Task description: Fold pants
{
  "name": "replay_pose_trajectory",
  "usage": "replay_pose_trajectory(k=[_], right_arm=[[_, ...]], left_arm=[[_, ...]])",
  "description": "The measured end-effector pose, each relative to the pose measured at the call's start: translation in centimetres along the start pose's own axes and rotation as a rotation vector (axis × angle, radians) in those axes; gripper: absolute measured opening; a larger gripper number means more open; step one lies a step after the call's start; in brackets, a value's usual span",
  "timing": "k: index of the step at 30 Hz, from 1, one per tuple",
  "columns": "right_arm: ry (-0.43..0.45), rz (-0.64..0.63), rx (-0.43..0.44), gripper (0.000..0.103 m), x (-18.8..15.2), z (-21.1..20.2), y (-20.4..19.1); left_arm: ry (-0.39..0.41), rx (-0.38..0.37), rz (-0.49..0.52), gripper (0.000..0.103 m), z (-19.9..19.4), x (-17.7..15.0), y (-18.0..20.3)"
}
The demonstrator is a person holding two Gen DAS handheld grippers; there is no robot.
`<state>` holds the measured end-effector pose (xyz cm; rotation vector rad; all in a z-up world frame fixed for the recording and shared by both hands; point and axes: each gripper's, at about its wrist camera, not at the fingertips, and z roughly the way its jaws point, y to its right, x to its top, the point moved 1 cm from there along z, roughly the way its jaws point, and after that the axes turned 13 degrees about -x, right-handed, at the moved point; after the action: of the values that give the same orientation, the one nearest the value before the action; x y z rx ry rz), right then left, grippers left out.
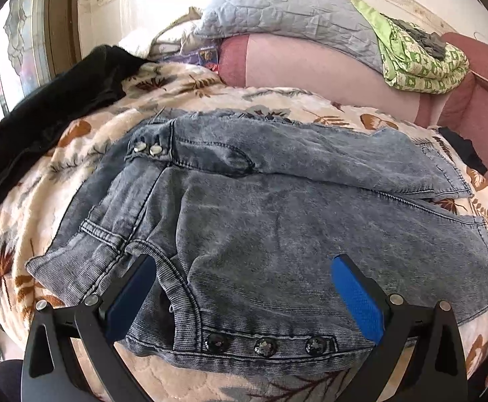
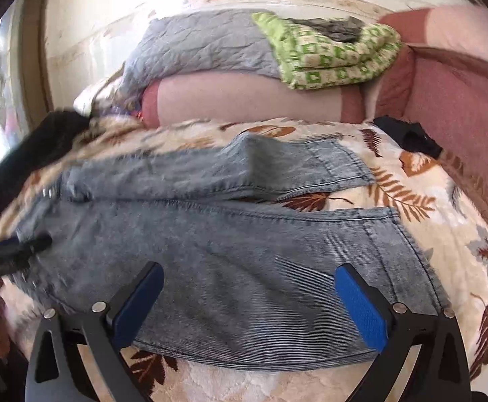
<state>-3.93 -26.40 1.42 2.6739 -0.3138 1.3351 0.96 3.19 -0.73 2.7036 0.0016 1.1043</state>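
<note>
Flat on the bed [image 1: 277, 104] lie the jeans [image 1: 277, 221]; left tongs [image 1: 244, 301] and right tongs [image 2: 250, 305] both gape wide above them, holding nothing.

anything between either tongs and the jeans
Nothing visible. The open left tongs sit right over the waistband of the faded blue denim jeans; the open right tongs sit over the near leg, with bare denim between the pads.
</note>
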Motion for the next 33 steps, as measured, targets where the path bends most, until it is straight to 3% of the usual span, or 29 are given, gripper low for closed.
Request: replay_pose_trajectory(k=[7, 11, 14, 18, 23, 29, 33], right_arm=[[-0.184, 0.32, 0.007, 0.103, 0.1, 0.8, 8.6], [-0.295, 0.355, -0.011, 0.103, -0.5, 1.1, 12.0], [-0.382, 0.376, 0.001, 0.103, -1.0, 1.8, 13.6], [-0.408, 0.376, 0.013, 0.103, -1.7, 1.9, 14.3], [-0.437, 0.389, 0.032, 0.103, -2.6, 2.3, 14.0], [-0.479, 0.428, 0.078, 0.103, -3.1, 3.1, 13.9], [-0.527, 0.534, 0.134, 0.103, -3.6, 3.8, 15.0]], left_arm=[[-0.036, -0.079, -0.086, 0.103, -0.8, 0.0, -1.8], [-0.054, -0.163, -0.185, 0.103, -1.3, 0.1, -3.5], [-0.06, -0.114, -0.199, 0.103, -1.4, -0.2, -4.3], [-0.047, -0.086, -0.214, 0.103, -2.4, -0.4, -5.1], [-0.028, -0.016, -0.158, 0.103, -3.7, -0.4, -5.2], [-0.015, 0.0, -0.141, 0.103, -4.7, -0.2, -5.5], [-0.047, -0.061, -0.239, 0.103, -4.5, -0.6, -7.7]])
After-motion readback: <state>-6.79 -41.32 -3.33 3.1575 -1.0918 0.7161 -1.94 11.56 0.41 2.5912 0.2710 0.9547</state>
